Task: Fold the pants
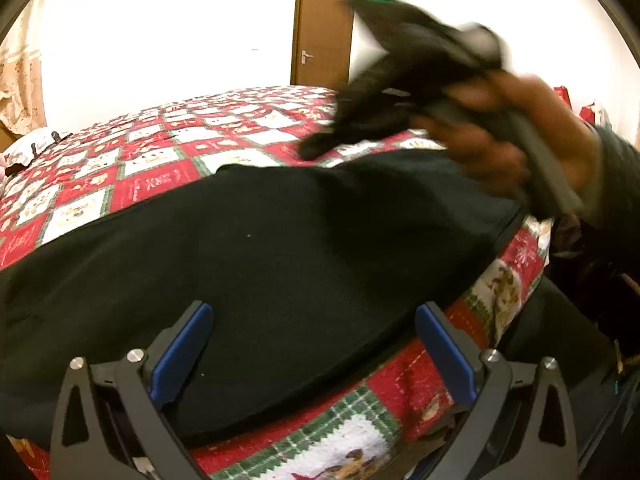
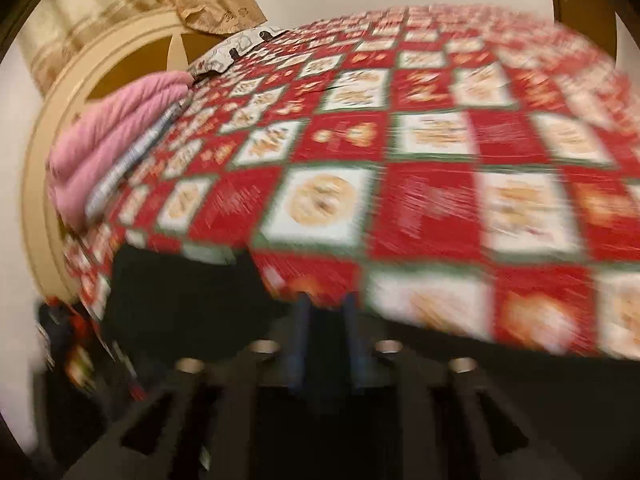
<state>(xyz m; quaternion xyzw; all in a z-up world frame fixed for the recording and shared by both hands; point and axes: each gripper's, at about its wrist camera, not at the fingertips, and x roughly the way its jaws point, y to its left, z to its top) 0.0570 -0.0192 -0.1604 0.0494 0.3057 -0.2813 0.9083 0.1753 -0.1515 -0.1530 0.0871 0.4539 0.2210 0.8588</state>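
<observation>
L claw [image 1: 314, 354]: tilted down toward the bed, jaws spread wide, blue pads [image 1: 182, 350] well apart. Nothing gripped; pads sit over the near edge of the pants [image 1: 256, 248], cloth showing in the gap betw. them but not pinched.

Pants: black, laid flat on the bed quilt [image 1: 132, 172], running from below/left of L claw up and rt. toward the hand. Near hem just ahead of L claw; quilt shows beyond the cloth edge on the rt. of the claw.

R hand [image 1: 520, 148], seen from L wrist view: up and rt. of L claw, above far rt. end of pants, fist wrapped round the grey handle of the other tool. R claw [image 2: 323, 320] angled down. Heavy blur in both views.

R claw in own view: jaws narrow, small gap betw. the two dark fingers [image 2: 301, 344]. Black cloth lies below and left of the tips; cannot tell whether any is caught betw. them – too smeared.

Writing: one red quilt square, ahead-left of L claw, has pale lettering, reads roughly "XMAS" upside down; not sure. Other squares carry dog pics.

Background: brown door [image 1: 322, 32] far ahead of L claw; pink blanket [image 2: 120, 136] and curtain [image 2: 132, 12] far left of R claw.
</observation>
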